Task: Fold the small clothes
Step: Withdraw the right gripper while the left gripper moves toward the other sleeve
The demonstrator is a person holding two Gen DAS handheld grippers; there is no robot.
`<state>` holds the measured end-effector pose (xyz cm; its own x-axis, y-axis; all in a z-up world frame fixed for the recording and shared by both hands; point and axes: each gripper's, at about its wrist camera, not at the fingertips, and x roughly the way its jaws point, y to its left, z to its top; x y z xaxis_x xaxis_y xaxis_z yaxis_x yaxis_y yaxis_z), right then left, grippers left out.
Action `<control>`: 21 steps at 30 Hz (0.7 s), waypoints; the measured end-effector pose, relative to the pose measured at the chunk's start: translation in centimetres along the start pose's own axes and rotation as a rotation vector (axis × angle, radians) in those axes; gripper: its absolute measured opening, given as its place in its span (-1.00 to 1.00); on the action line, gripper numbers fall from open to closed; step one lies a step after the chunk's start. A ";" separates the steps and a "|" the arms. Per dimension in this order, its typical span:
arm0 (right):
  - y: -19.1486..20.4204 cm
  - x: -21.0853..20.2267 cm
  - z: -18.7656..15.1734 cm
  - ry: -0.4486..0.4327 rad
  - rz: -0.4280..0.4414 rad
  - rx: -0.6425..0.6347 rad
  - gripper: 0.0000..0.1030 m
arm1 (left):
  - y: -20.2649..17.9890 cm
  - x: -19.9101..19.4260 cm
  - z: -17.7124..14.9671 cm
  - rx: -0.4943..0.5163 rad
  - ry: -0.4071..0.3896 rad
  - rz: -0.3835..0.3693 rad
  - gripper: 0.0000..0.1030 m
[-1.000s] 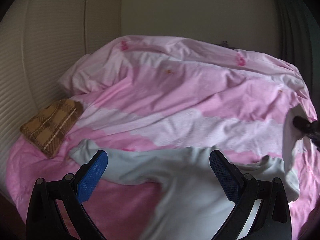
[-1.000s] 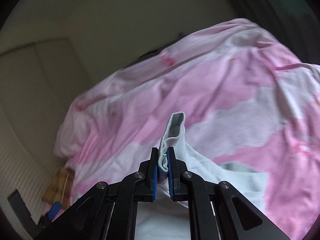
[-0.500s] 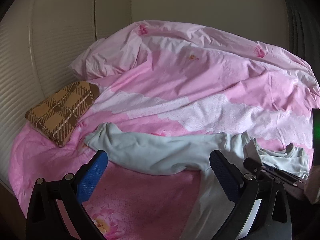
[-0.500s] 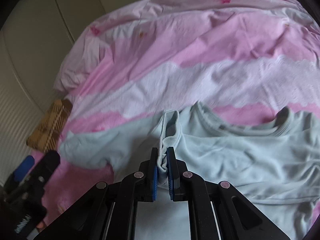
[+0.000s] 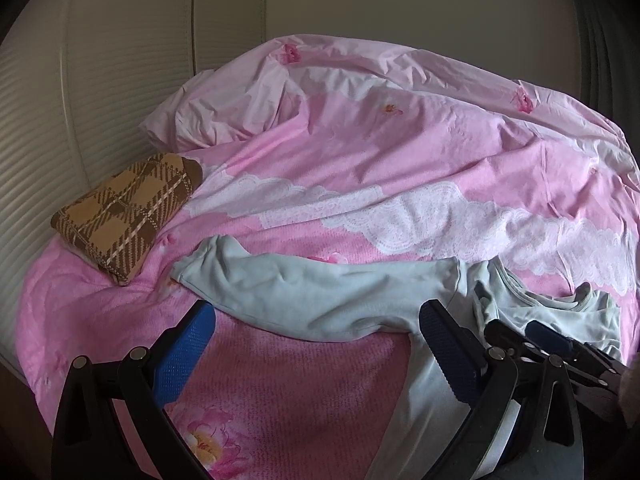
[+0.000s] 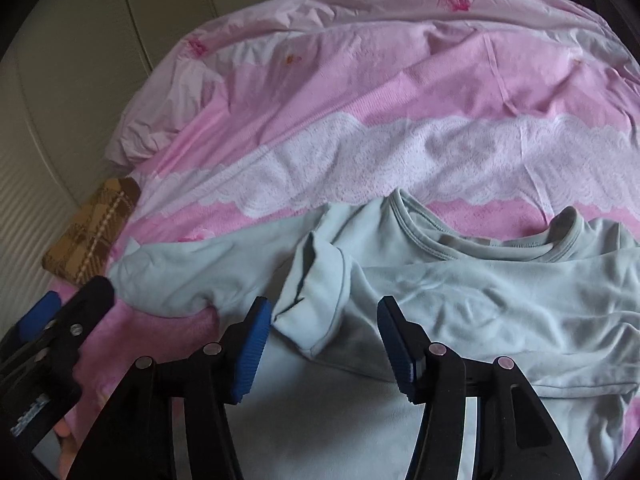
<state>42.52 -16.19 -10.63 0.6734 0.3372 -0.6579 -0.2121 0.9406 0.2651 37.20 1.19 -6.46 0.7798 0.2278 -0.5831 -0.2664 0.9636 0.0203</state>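
A pale blue-grey long-sleeved shirt [image 6: 460, 292] lies on the pink bedcover [image 6: 360, 80], neckline toward the far side. One sleeve [image 5: 320, 296] stretches out to the left. The other sleeve [image 6: 316, 288] is folded over the chest, its cuff lying loose between the jaws of my right gripper [image 6: 324, 324]. Those jaws are opening and the pads do not press on the cuff. My left gripper [image 5: 316, 332] stands open just above the outstretched sleeve with nothing between its fingers. It shows at the left edge of the right wrist view [image 6: 74, 298]; the right gripper [image 5: 520, 332] shows in the left wrist view.
A folded brown plaid cloth [image 5: 128, 212] lies at the bed's left edge, next to a ribbed pale wall panel [image 5: 40, 120]. The rumpled bedcover [image 5: 400, 140] rises toward the far side. Bare pink cover [image 5: 300, 380] lies under the sleeve near me.
My right gripper came down with the sleeve cuff pinched, laid it across the shirt's chest, then let go and opened. The left gripper stayed open, shifting slightly toward the outstretched sleeve.
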 end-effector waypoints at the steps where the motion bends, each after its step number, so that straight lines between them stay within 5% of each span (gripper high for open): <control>1: 0.0 -0.5 0.0 -0.012 0.004 -0.004 0.09 | 0.0 -0.1 0.0 -0.001 -0.001 -0.001 1.00; 5: -0.5 -3.0 0.0 -0.065 -0.037 -0.007 0.10 | -0.2 -0.5 0.1 -0.001 -0.007 -0.007 1.00; 10: -4.0 -6.9 -1.2 -0.109 -0.203 0.022 0.10 | -2.8 -0.7 -0.1 0.017 -0.003 -0.053 1.00; 15: -9.5 -9.7 -2.4 -0.081 -0.359 0.079 0.10 | -6.6 -0.5 -0.4 0.051 0.012 -0.110 1.00; 21: -13.9 -10.4 -3.7 -0.025 -0.425 0.129 0.10 | -9.5 0.4 -1.2 0.106 0.028 -0.118 1.00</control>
<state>35.84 -32.63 -10.05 0.6989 -0.0806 -0.7107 0.1758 0.9825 0.0616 39.37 -8.07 -7.81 0.7854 0.1096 -0.6092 -0.1115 0.9932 0.0350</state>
